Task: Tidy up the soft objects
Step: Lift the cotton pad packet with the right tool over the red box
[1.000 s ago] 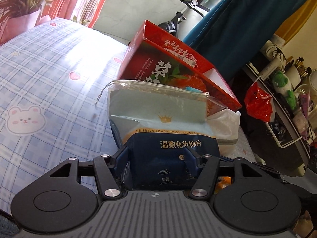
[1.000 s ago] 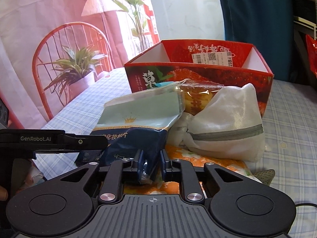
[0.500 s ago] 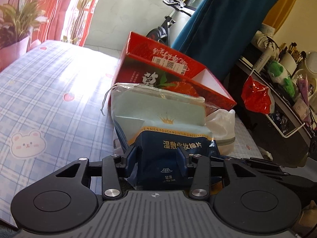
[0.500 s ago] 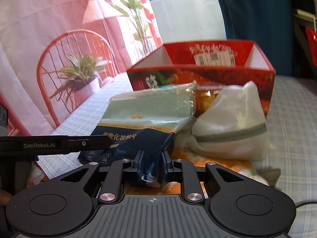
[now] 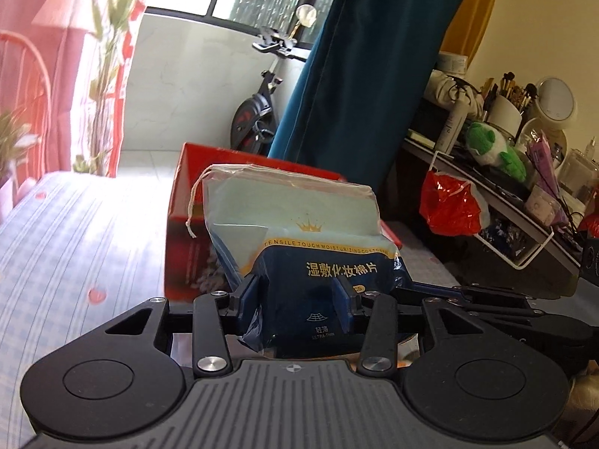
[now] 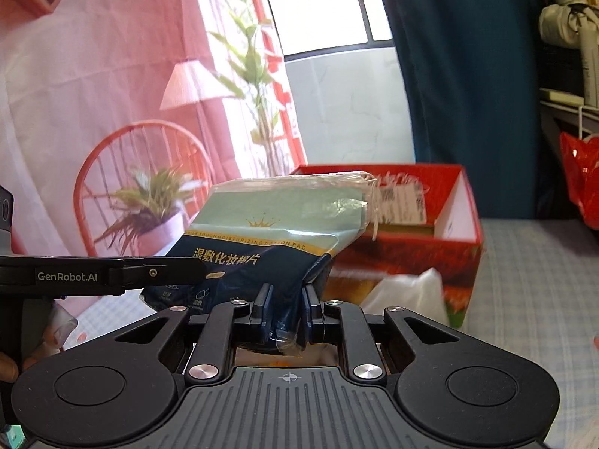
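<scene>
A drawstring bag of cotton pads, pale green on top and dark blue below, hangs in the air in front of the red cardboard box. My left gripper is shut on the bag's blue lower end, its pads pressing both sides. My right gripper is shut on a corner of the same bag, pinching the plastic tight. In the right wrist view the left gripper reaches in from the left edge. The red box stands open behind the bag on the checked bedsheet.
A white pouch lies blurred below the box front. A blue checked bedsheet spreads left. At right stands a cluttered shelf with a green plush toy and a red plastic bag. A teal curtain and an exercise bike are behind.
Both grippers have lifted the bag of cotton pads off the bed, up level with the box rim. The left gripper's jaws closed tighter on the bag and its view levelled out.
</scene>
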Motion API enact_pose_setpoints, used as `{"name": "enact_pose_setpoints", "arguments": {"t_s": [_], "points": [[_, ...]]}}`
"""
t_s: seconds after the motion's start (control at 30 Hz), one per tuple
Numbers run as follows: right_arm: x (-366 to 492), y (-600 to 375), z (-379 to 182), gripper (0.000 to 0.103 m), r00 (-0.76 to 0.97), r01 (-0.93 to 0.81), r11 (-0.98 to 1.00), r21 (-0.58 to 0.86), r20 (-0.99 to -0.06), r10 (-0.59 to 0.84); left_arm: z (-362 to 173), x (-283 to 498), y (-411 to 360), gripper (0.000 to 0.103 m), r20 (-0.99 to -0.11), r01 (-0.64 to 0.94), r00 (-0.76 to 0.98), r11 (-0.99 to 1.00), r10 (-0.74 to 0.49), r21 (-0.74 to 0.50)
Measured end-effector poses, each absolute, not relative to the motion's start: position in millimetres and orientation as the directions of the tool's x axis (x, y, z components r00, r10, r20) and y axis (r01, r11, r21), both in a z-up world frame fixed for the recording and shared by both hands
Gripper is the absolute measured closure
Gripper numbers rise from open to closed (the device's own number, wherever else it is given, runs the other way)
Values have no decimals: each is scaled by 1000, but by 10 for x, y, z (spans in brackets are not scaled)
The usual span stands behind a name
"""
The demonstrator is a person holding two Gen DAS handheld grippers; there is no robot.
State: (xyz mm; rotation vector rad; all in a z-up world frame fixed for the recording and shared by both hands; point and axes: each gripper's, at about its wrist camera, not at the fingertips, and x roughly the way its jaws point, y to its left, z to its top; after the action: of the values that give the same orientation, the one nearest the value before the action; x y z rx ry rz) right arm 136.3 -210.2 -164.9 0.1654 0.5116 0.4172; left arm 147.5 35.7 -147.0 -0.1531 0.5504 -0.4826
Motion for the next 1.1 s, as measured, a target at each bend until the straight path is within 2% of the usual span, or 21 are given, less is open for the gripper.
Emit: {"name": "enact_pose_setpoints", "arguments": {"t_s": [0.27,0.57,1.1], "points": [[1842,-2371,-1460,87,819,-328,914,237,-411,400,-1207,1965,56,57,-440,443,744,864,-504,-240],[2316,-2533,-1457,85,824,-316,924,215,-420,379,-1171,2394,-167,57,-457,459,730,860,-508,-223],[3105,-2470,-1700,81,775,-301,936,183,-524,352,-1475,3064,-273,57,-556,418,676,873,-483,-251]]}}
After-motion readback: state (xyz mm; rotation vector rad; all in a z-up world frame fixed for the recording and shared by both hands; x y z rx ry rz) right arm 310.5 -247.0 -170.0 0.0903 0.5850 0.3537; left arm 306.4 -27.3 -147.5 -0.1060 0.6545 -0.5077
